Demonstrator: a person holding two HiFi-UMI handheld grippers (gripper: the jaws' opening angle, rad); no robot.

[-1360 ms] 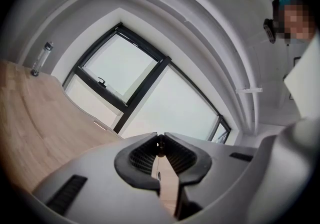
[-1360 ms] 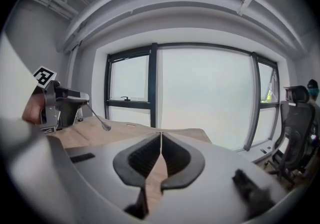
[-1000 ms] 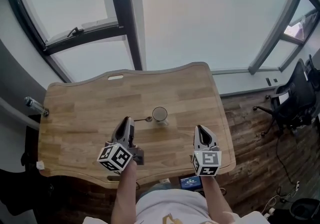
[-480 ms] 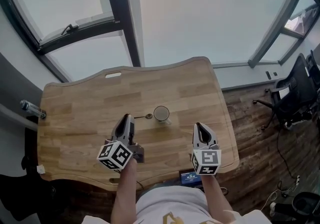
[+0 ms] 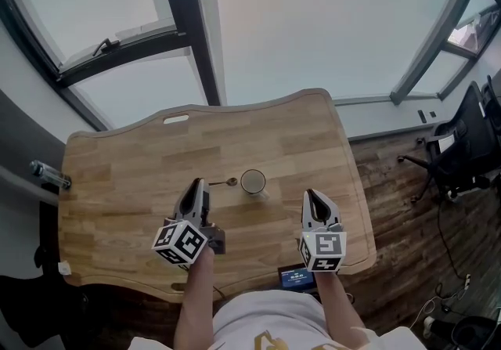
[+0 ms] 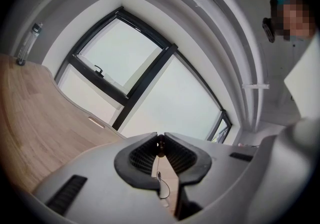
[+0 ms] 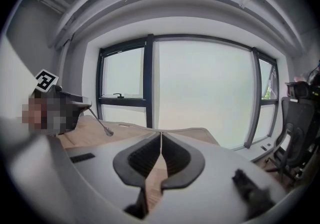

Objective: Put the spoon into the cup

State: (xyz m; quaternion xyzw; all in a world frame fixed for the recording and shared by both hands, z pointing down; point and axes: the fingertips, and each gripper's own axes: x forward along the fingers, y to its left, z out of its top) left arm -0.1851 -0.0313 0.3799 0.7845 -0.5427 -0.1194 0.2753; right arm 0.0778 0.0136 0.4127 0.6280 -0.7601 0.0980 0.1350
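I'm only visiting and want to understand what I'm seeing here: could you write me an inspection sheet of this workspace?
Surface: wooden table with a wavy far edge.
Job's things: pale cup upright near the middle; spoon just left of it, not in it.
Clutter: clear bottle at the table's left edge; small lit screen below the near edge.
Grippers: left gripper shut on the spoon's handle; right gripper shut, empty, above the table.
Cables: thin cables on the floor near the chair.
Surroundings: large windows, black office chair, wooden floor.
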